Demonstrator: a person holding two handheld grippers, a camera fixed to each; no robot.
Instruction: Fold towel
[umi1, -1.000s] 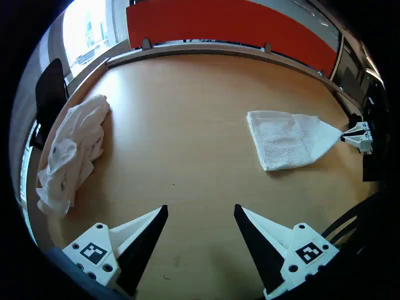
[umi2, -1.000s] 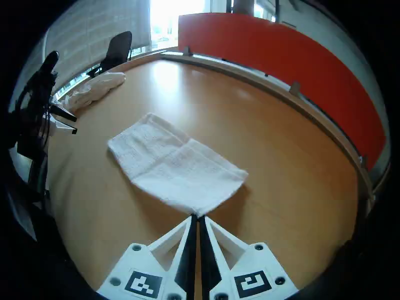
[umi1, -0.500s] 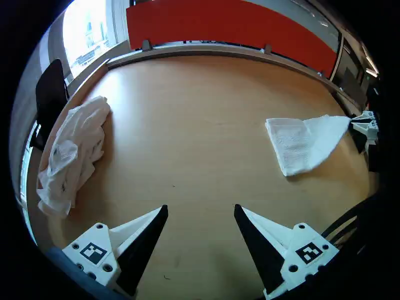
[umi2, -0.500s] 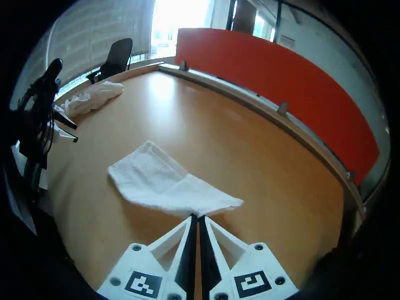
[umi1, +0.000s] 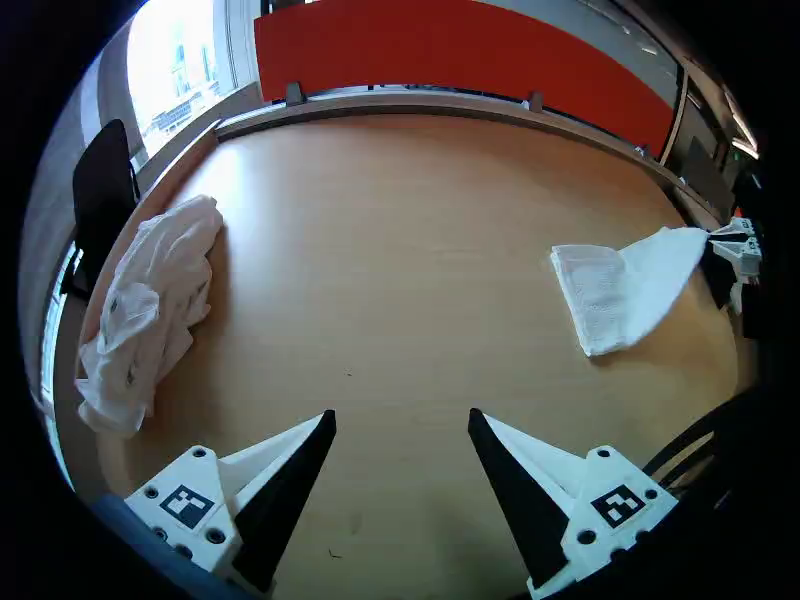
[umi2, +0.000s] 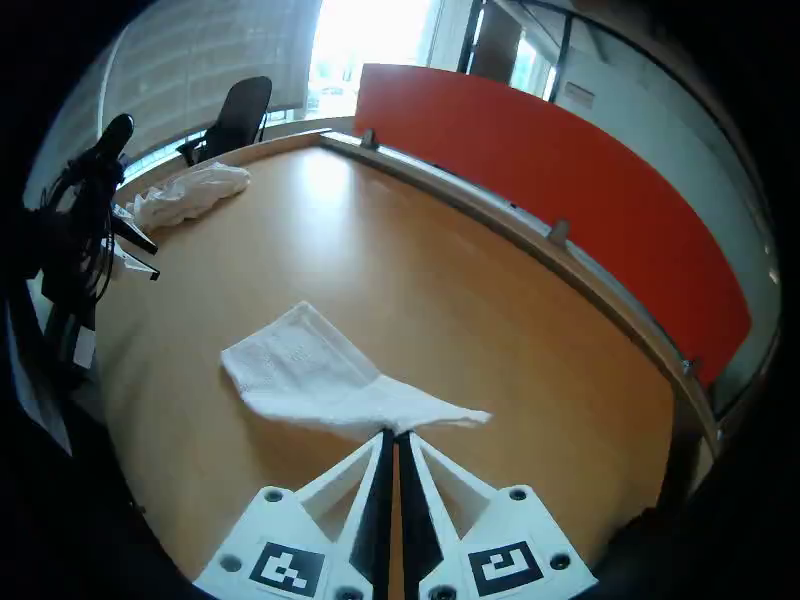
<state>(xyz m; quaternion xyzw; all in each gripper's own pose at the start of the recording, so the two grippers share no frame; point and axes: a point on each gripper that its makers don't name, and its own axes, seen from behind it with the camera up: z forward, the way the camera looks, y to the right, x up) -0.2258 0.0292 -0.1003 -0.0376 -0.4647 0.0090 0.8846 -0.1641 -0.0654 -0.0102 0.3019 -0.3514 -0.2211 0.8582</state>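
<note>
White terry towel (umi2: 310, 375), part-folded: on light wooden table (umi2: 420, 260), one corner raised, clamped in right gripper (umi2: 396, 437); left gripper (umi1: 400, 412) apart, idle. Risk: single-corner pull drags towel, undoing fold; corner may slip

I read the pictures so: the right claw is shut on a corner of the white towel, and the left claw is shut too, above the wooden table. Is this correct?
Not quite. The left claw is open, not shut: the left gripper view shows its fingers spread wide above the table. The right claw is indeed shut on a corner of the white towel.
</note>
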